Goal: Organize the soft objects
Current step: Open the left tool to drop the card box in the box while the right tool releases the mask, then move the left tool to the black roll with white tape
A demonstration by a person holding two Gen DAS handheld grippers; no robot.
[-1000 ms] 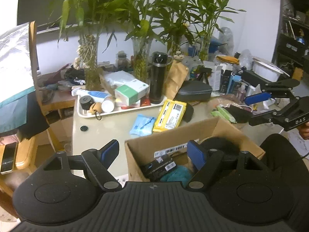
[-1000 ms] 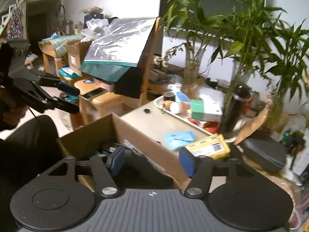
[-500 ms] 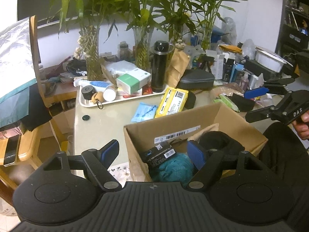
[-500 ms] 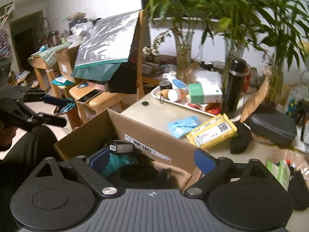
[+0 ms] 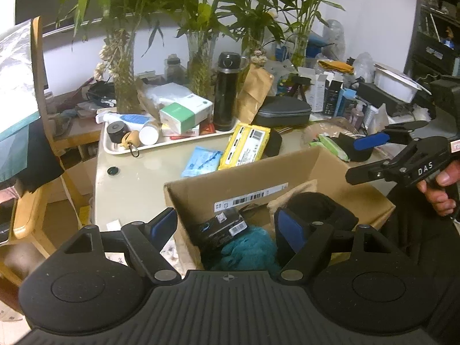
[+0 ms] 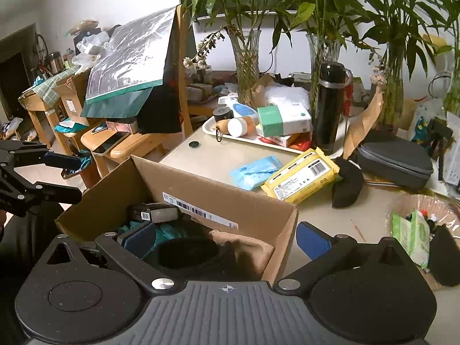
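**Both grippers over box, nothing gripped**

Right gripper (image 6: 227,237), blue pads, jaws opening, straddles near corner of brown corrugated cardboard box (image 6: 201,195). Inside: black fuzzy cloth (image 6: 187,254), teal knit (image 5: 247,250), tan fabric (image 6: 247,248). Left gripper (image 5: 227,227) unclenched, tilted down.

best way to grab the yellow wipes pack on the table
Take the yellow wipes pack across its short width near the middle, coming down from above. It lies flat on the table, long and narrow, so the long sides give parallel faces. One end rests near the black pouch and a long side sits close to the blue packet, so watch clearance there.
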